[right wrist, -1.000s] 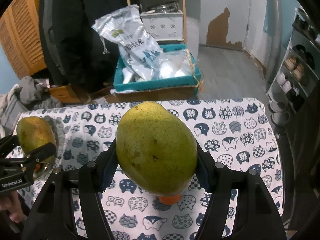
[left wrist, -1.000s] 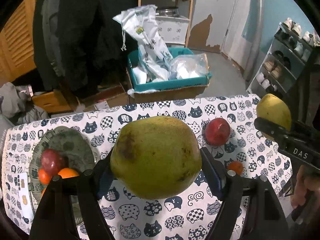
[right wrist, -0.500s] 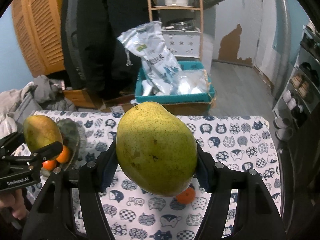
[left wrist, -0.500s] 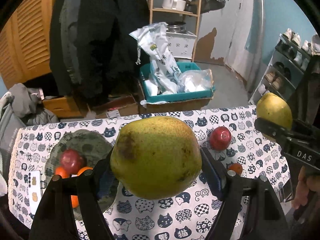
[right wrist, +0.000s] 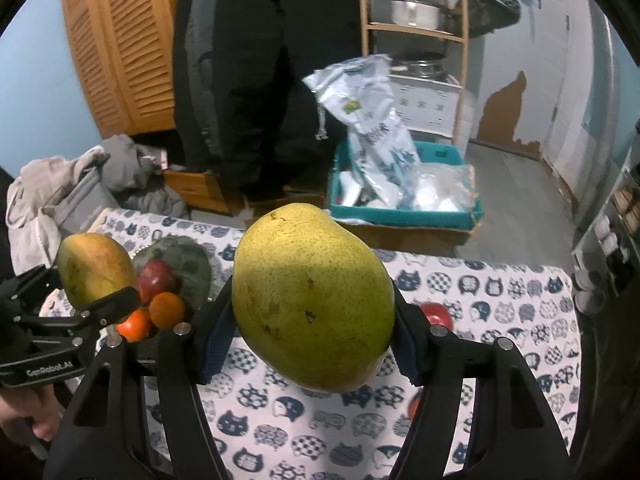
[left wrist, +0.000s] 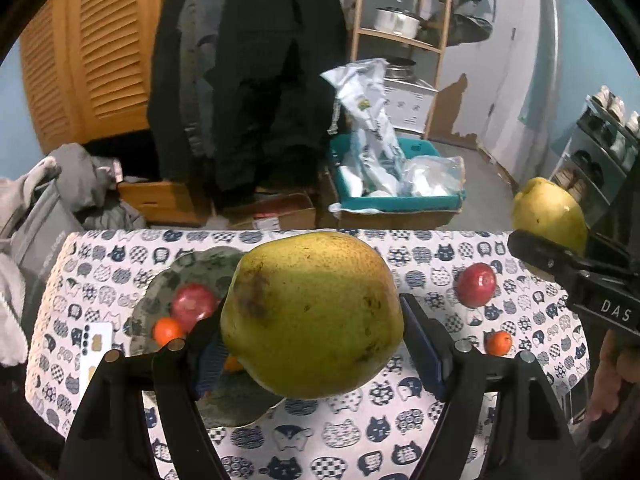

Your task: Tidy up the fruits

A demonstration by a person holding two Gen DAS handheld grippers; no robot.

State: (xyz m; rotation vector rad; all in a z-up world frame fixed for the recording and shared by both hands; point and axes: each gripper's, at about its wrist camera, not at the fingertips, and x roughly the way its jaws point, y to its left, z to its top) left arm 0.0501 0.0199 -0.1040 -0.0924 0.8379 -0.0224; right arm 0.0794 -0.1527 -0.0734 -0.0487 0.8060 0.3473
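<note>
My left gripper (left wrist: 312,340) is shut on a green-yellow mango with a brown patch (left wrist: 312,288), held above the cat-print tablecloth (left wrist: 420,420). Beneath and to its left lies a dark plate (left wrist: 200,268) with a red apple (left wrist: 192,304) and small oranges (left wrist: 167,330). A second red apple (left wrist: 477,290) and a small orange (left wrist: 499,341) lie on the cloth to the right. My right gripper (right wrist: 314,340) is shut on a second green mango (right wrist: 308,276), right of the plate (right wrist: 192,264). Each view shows the other gripper at its edge, mango in its jaws.
Beyond the table's far edge, a teal box (left wrist: 396,202) with plastic bags sits on the floor. A shoe rack (left wrist: 600,148) stands right, a clothes pile (left wrist: 80,184) left. A white card (left wrist: 94,344) lies by the plate. A hand (right wrist: 28,412) holds the left gripper.
Both grippers have risen and drawn back with their mangoes. The plate has slid from the left edge toward the middle of both views, and more of the room shows.
</note>
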